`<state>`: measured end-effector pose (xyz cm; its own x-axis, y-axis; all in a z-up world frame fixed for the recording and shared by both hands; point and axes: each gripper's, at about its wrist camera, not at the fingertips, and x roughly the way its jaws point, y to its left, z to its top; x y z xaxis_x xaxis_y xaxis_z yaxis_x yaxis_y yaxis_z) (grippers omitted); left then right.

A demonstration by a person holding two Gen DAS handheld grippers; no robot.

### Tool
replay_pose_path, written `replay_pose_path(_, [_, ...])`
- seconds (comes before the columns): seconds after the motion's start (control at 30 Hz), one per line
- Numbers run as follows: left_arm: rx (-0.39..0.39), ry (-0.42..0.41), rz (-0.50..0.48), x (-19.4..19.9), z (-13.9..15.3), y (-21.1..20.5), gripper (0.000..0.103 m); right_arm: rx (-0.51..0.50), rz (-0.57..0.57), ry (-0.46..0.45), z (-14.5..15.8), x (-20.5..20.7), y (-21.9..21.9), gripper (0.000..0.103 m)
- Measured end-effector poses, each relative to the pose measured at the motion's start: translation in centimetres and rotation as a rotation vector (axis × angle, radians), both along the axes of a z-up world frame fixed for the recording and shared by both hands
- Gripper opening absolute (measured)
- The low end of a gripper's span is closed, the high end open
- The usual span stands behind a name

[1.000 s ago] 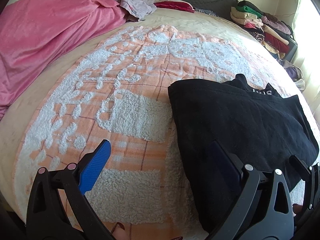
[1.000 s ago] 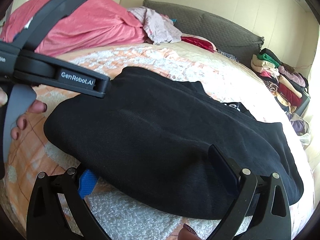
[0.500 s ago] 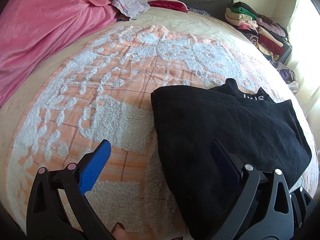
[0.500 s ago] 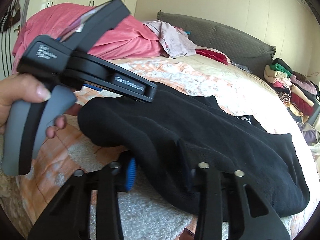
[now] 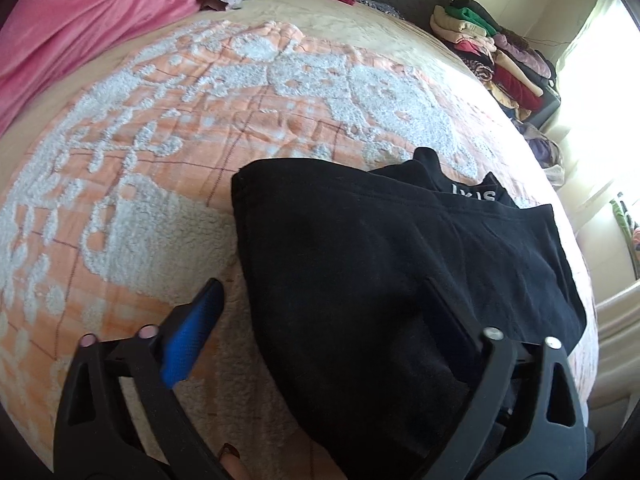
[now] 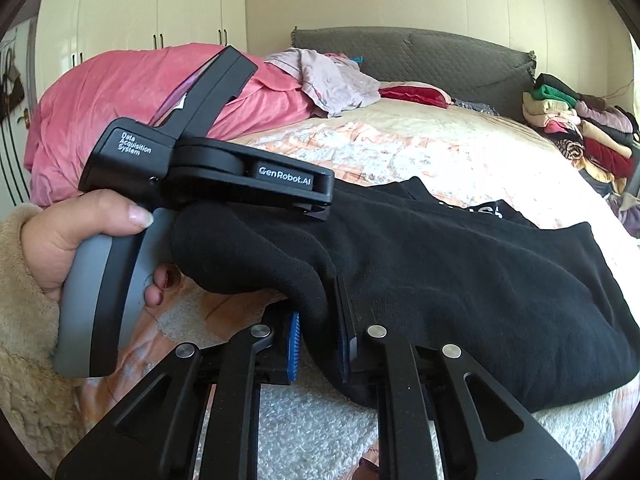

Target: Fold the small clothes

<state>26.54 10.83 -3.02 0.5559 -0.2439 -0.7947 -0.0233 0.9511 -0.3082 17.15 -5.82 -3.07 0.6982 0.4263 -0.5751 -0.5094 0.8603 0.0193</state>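
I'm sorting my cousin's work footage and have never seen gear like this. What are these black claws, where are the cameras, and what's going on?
No robot: a person holds a two-finger clamp tool in each hand, with a camera on each looking along its fingers. The right gripper is closing on a fold of the black fleece garment. The left gripper, seen from outside in the right view with the left hand on its grey handle, is closing with the garment's edge between its jaws. The garment lies on an orange-and-white fluffy blanket on a bed.

one black garment (image 5: 392, 280) — two grippers, one bed (image 5: 168, 184)
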Motion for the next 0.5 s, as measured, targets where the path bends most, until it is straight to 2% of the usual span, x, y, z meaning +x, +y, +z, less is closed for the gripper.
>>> replay_pose_path(0.03, [-0.012,0.002,-0.004,0.1,0.0,0.0,0.067,0.000,-0.003,0.001,0.0,-0.1,0.0,0.013])
replay_pose_path(0.13, [-0.079,0.006,-0.023,0.4,-0.2,-0.1,0.051,0.008,-0.011,0.005,0.0,-0.2,-0.2,0.012])
replay_pose_path(0.17, [-0.084,0.003,-0.027,0.5,-0.1,-0.2,0.049,0.011,-0.013,0.006,0.1,-0.3,-0.3,0.012])
replay_pose_path(0.23, [-0.075,-0.009,-0.031,0.4,0.1,-0.4,0.033,0.016,-0.019,0.006,0.1,-0.4,-0.3,0.012])
replay_pose_path(0.33, [-0.074,-0.023,-0.033,0.3,0.6,-0.7,0.018,0.022,-0.026,0.006,0.2,-0.5,-0.5,0.012])
replay_pose_path(0.4, [-0.064,-0.040,-0.033,0.1,1.1,-0.9,0.013,0.025,-0.032,0.003,0.3,-0.7,-0.6,0.011])
replay_pose_path(0.5, [-0.055,-0.069,-0.033,-0.2,2.0,-1.3,0.012,0.034,-0.043,-0.011,0.7,-0.9,-1.0,0.011])
